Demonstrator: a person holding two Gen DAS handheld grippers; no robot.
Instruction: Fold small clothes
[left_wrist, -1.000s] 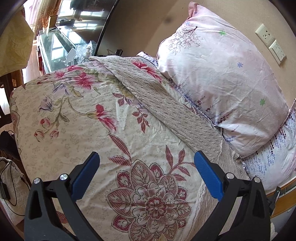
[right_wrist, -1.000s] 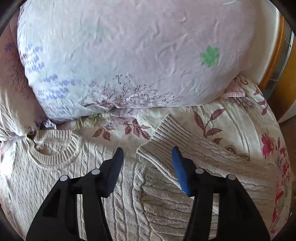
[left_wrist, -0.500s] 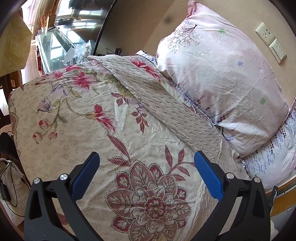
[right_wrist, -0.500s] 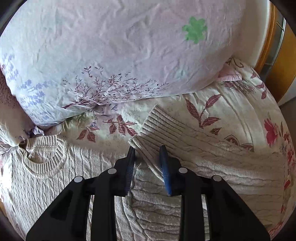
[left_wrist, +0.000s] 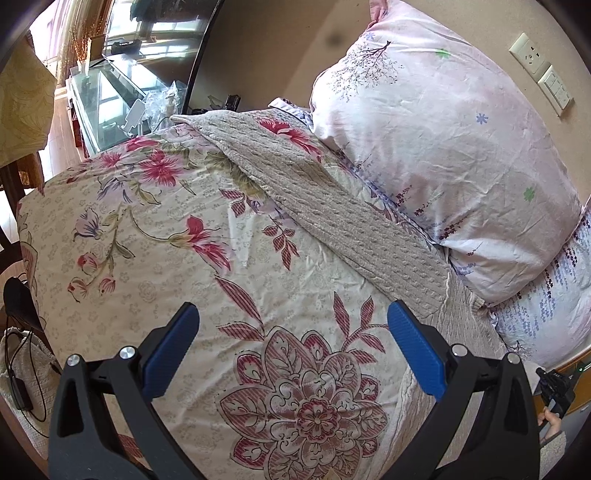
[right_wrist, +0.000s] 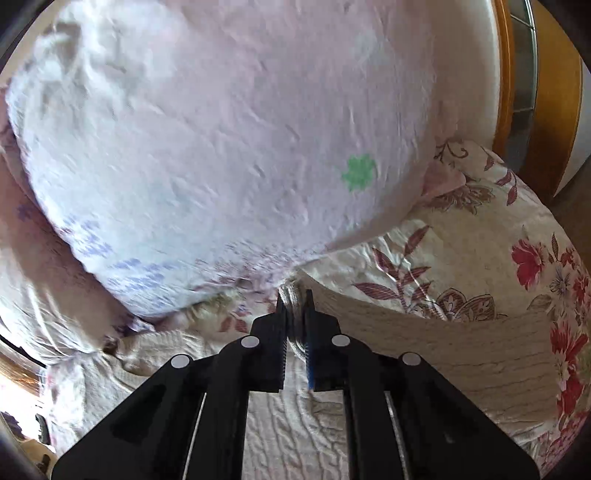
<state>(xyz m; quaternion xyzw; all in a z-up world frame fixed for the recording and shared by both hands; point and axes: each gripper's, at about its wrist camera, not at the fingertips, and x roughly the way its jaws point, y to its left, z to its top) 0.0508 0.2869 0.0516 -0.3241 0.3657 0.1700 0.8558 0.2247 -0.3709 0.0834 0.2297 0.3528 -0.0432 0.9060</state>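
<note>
Since prev frame, right tongs closed onto cuff of beige cable-knit sweater sleeve; sleeve runs rightward. Left tongs apart, farther off.

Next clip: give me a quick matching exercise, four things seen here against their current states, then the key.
1. left hand-held gripper
2. right hand-held gripper
3. sweater cuff
4. pillow

A. pinched between blue pads
B. open above the flowered bedspread
C. shut on knitwear
D. leaning at the head of the bed

Pairs: 1-B, 2-C, 3-A, 4-D
</note>
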